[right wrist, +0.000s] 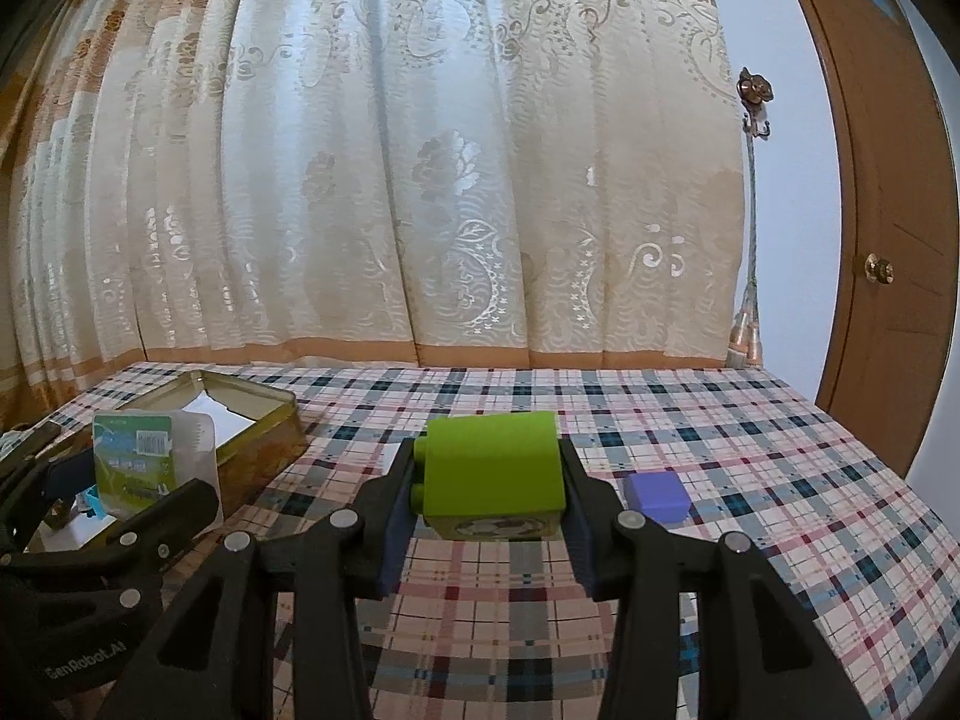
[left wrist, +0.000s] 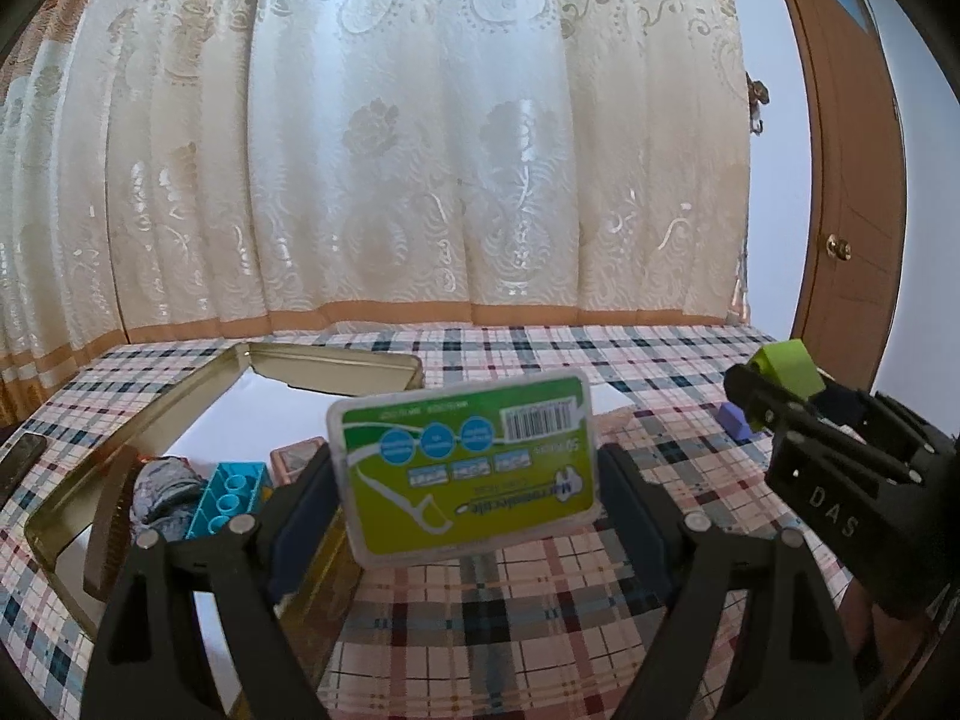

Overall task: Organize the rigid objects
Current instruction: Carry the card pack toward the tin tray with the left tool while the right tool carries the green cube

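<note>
Left wrist view: the left gripper (left wrist: 465, 474) is clamped on a flat plastic box (left wrist: 468, 468) with a green label and a barcode. The box is held by its short sides, label toward the camera, tilted slightly, and lifted clear of the checked tablecloth (left wrist: 540, 612). Below and to the left, an open gold tin (left wrist: 180, 396) sits on the cloth. Inside it are a turquoise building block (left wrist: 231, 498), a grey crumpled-looking item (left wrist: 162, 489) and a small brown piece (left wrist: 294, 459), lying close together. At the right edge the right gripper (left wrist: 774, 390) shows side-on, closed on a lime-green block (left wrist: 789, 366). A purple cube (left wrist: 739, 420) rests on the cloth just beyond it. A cream curtain (left wrist: 420, 150) hangs behind the table; a wooden door (left wrist: 852, 210) stands to the right.

Right wrist view: the right gripper (right wrist: 489, 492) grips the lime-green block (right wrist: 495, 468) between narrowly set pads, the block's studs facing left, raised off the cloth (right wrist: 720, 420). The purple cube (right wrist: 657, 495) lies on the cloth just to the right, not touching the gripper. At left, the left gripper (right wrist: 138, 474) holds the labelled box (right wrist: 150, 456) near the front of the tin (right wrist: 264, 438).
</note>
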